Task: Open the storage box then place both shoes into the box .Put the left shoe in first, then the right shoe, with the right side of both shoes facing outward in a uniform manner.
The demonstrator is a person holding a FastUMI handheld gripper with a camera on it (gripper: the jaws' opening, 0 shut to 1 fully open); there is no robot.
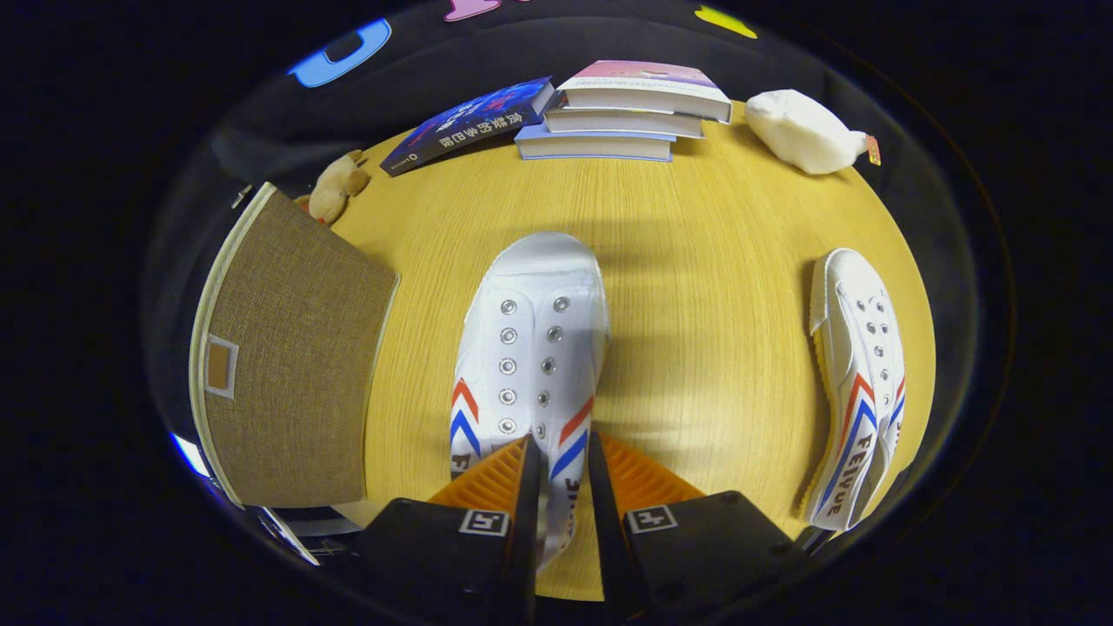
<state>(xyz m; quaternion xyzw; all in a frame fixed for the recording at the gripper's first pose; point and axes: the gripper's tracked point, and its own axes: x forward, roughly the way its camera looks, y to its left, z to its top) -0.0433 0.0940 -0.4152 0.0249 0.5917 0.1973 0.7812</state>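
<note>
Gripper [558,461] pinching heel wall of mid-table shoe [530,339], fingers pressed on it. Second shoe [856,382] on its side at table's [696,261] right edge. Box [296,356] at left edge, lid on. Nothing boxed; opening and both placements remain.

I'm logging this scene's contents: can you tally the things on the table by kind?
Shoes: 2, one with its side between the tool's fingers, one lying apart
Books: 4
Soft toys: 2
Storage box: 1
Total: 9
</note>
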